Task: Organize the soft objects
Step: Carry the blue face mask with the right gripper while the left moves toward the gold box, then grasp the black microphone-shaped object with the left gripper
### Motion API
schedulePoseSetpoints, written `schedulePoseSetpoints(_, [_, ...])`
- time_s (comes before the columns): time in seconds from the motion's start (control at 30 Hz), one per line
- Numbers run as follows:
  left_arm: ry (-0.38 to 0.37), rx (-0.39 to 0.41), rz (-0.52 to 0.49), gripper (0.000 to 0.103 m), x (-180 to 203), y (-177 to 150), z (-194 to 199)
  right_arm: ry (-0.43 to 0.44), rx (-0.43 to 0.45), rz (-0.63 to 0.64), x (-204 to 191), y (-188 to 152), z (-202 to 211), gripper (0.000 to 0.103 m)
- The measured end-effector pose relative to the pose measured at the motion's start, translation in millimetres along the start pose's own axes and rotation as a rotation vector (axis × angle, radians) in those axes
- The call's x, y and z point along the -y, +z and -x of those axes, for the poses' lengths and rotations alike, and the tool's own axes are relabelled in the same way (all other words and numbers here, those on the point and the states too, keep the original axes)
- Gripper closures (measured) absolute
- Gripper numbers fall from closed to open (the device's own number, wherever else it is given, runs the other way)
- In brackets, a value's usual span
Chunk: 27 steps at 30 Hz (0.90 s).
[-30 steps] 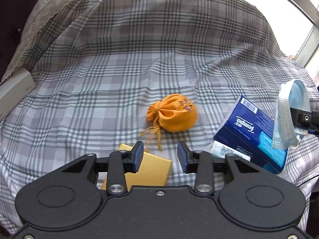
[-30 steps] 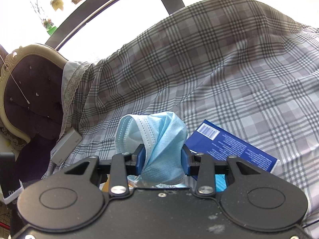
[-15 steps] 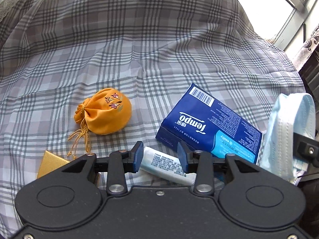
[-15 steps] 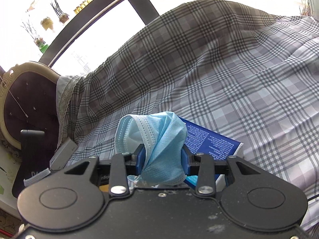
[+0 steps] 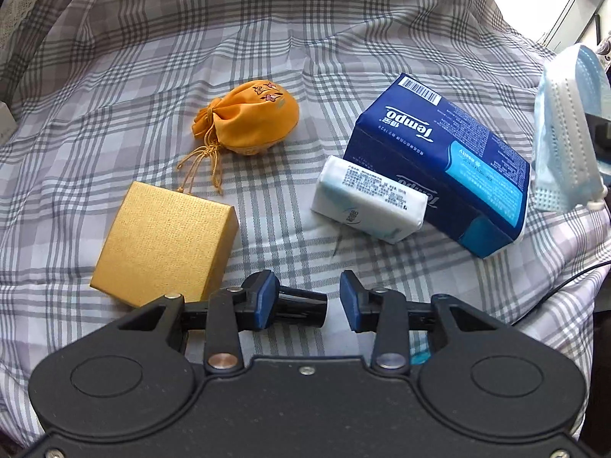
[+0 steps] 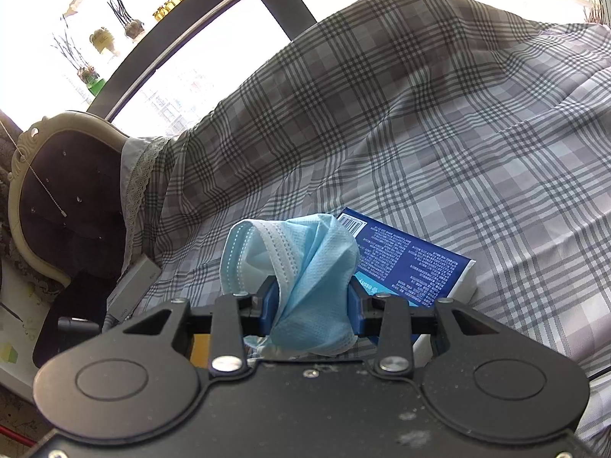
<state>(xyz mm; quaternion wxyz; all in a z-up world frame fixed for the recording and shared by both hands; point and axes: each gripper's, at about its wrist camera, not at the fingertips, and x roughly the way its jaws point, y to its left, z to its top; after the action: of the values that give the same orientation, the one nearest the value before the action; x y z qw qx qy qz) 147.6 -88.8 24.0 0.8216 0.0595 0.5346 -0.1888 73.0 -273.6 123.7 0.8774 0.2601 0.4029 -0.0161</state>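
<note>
My right gripper (image 6: 311, 307) is shut on a crumpled light blue face mask (image 6: 305, 267), held above the plaid sheet; the mask also shows at the right edge of the left wrist view (image 5: 569, 129). My left gripper (image 5: 305, 297) is open and empty, above the sheet near its front. Ahead of it lie an orange drawstring pouch (image 5: 252, 122), a gold box (image 5: 164, 240), a small white tissue pack (image 5: 366, 198) and a dark blue Tempo tissue pack (image 5: 446, 168), also seen in the right wrist view (image 6: 412, 263). A short black cylinder (image 5: 301, 307) lies between the left fingers.
A grey plaid sheet (image 5: 305, 38) covers the whole surface and rises at the back. A dark tufted chair (image 6: 65, 206) with a cream frame stands at the left. A grey flat box (image 6: 133, 286) lies at the sheet's left edge. A black cable (image 5: 561, 286) runs at the right.
My left gripper has pulled back and swung left, so the gold box and black cylinder came into view. My right gripper still holds the mask and shifted slightly.
</note>
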Motion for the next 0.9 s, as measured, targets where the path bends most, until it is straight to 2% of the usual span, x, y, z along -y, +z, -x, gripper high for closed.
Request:
schedulePoseSetpoints(0.1, [-0.012, 0.016, 0.006, 0.062, 2, -3, 2, 0.005, -0.004, 0.009, -2, -1, 0, 0.066])
schedulePoseSetpoints(0.27, [0.037, 0.049, 0.037, 0.063, 5, -11, 5, 0.016, -0.007, 0.000, -2, -1, 0, 0.066])
schedulePoseSetpoints(0.4, [0.035, 0.076, 0.041, 0.061, 3, -13, 5, 0.028, -0.007, 0.004, -2, -2, 1, 0.066])
schedulePoseSetpoints(0.53, [0.105, 0.137, 0.009, 0.062, 6, -1, -8, 0.051, -0.013, -0.001, -4, -2, -2, 0.066])
schedulePoseSetpoints(0.63, [0.022, 0.158, 0.051, 0.062, 3, 12, 2, 0.058, -0.013, 0.004, -6, -3, -1, 0.066])
schedulePoseSetpoints(0.73, [0.004, 0.183, 0.072, 0.061, 0, 15, 18, 0.058, -0.005, 0.003, -5, -3, 3, 0.066])
schedulePoseSetpoints(0.83, [0.014, 0.137, 0.096, 0.060, -4, 10, 26, 0.060, -0.003, 0.001, -4, -3, 5, 0.066])
schedulePoseSetpoints(0.9, [0.004, 0.049, 0.131, 0.060, -10, 2, 22, 0.060, -0.009, 0.005, -5, -5, 5, 0.066])
